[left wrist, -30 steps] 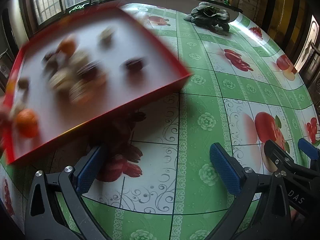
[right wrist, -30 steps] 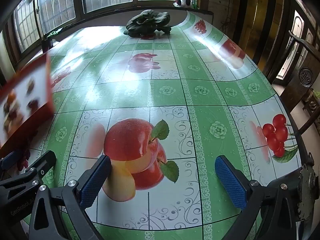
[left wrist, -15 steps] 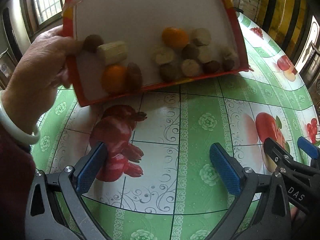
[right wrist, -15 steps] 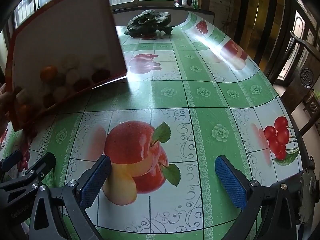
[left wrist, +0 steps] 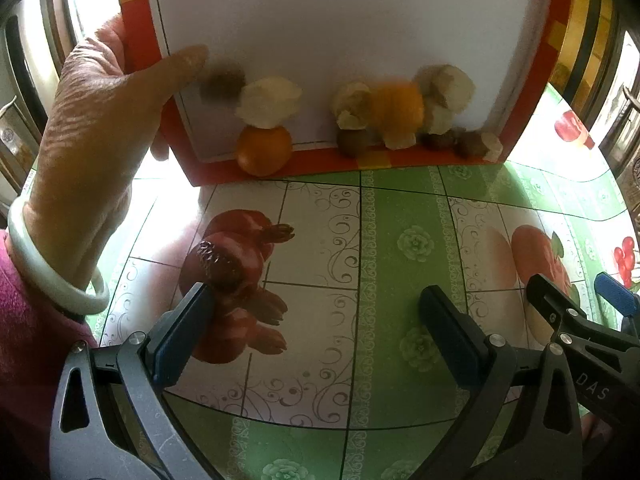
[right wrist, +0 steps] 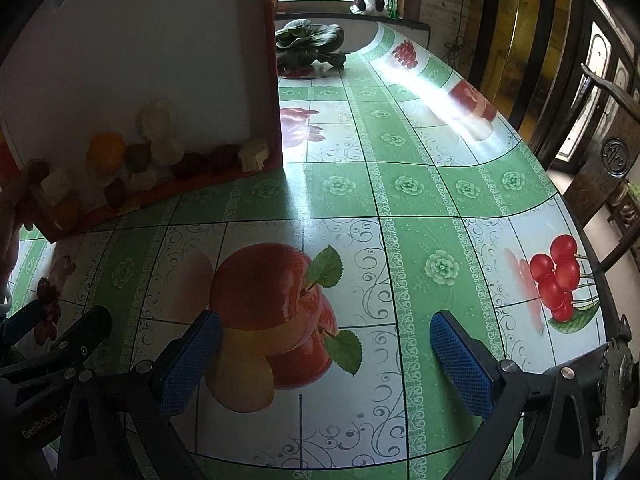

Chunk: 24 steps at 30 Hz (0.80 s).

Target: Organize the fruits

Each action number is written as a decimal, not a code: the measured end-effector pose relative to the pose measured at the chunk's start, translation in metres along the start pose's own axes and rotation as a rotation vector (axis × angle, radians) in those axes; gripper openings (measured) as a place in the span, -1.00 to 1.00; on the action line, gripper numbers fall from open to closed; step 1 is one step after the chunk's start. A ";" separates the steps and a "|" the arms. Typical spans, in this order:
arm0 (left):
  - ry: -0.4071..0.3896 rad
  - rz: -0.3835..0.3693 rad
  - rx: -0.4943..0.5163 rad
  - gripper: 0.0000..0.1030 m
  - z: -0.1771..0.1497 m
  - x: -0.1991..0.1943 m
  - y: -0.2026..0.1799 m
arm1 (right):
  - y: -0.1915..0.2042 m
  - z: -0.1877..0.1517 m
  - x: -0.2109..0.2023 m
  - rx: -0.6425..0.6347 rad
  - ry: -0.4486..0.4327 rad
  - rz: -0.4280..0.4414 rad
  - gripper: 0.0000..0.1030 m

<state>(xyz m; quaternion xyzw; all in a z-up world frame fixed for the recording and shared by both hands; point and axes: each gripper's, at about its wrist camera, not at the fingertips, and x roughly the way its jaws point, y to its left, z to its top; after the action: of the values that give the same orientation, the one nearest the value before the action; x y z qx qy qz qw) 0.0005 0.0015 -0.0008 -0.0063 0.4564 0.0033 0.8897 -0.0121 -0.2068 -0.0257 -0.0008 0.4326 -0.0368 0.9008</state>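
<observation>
A bare hand (left wrist: pixel 92 128) holds a red-rimmed white tray (left wrist: pixel 320 20) tipped almost upright on the green fruit-print tablecloth. Several fruit pieces lie piled against its lower rim: an orange (left wrist: pixel 264 150), a second orange (left wrist: pixel 398 108), pale chunks (left wrist: pixel 270 102) and dark brown pieces (left wrist: pixel 222 80). One dark piece (left wrist: pixel 218 264) lies on the cloth by my left gripper's left finger. My left gripper (left wrist: pixel 320 328) is open and empty in front of the tray. My right gripper (right wrist: pixel 326 356) is open and empty to its right. The tray (right wrist: pixel 160 40) and fruit (right wrist: pixel 106 152) show at left in the right wrist view.
A dark leafy vegetable (right wrist: pixel 310 42) lies at the far end of the table, with small items on the window sill (right wrist: pixel 368 0) behind it. A wooden chair (right wrist: pixel 612 160) stands past the table's right edge. The tablecloth (right wrist: pixel 400 200) has printed fruit pictures.
The hand has swung the tray from nearly flat to almost upright. The fruit has slid down to its lower rim, and one dark piece now lies on the cloth. Both grippers have stayed still.
</observation>
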 end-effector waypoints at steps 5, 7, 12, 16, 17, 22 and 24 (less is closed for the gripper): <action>0.000 0.000 0.000 1.00 0.002 0.000 0.002 | 0.000 -0.001 -0.001 0.000 0.000 0.000 1.00; 0.000 0.000 0.001 1.00 0.002 0.001 0.002 | 0.000 0.000 0.000 0.000 0.000 0.000 1.00; -0.001 0.000 0.001 1.00 0.002 0.001 0.002 | 0.000 0.000 0.001 -0.001 -0.001 0.001 1.00; -0.001 0.000 0.001 1.00 0.000 0.001 0.002 | 0.000 0.000 0.001 -0.001 -0.001 0.001 1.00; -0.001 0.000 0.002 1.00 0.000 0.001 0.002 | 0.000 0.000 0.001 -0.001 -0.001 0.001 1.00; -0.001 0.000 0.001 1.00 0.000 0.001 0.002 | 0.000 0.000 0.001 -0.001 -0.004 0.002 1.00; -0.001 0.000 0.001 1.00 0.000 0.001 0.002 | 0.000 0.000 0.001 -0.002 -0.004 0.002 1.00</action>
<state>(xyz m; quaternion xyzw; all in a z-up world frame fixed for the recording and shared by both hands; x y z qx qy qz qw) 0.0008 0.0037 -0.0018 -0.0056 0.4561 0.0030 0.8899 -0.0118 -0.2071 -0.0264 -0.0010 0.4309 -0.0354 0.9017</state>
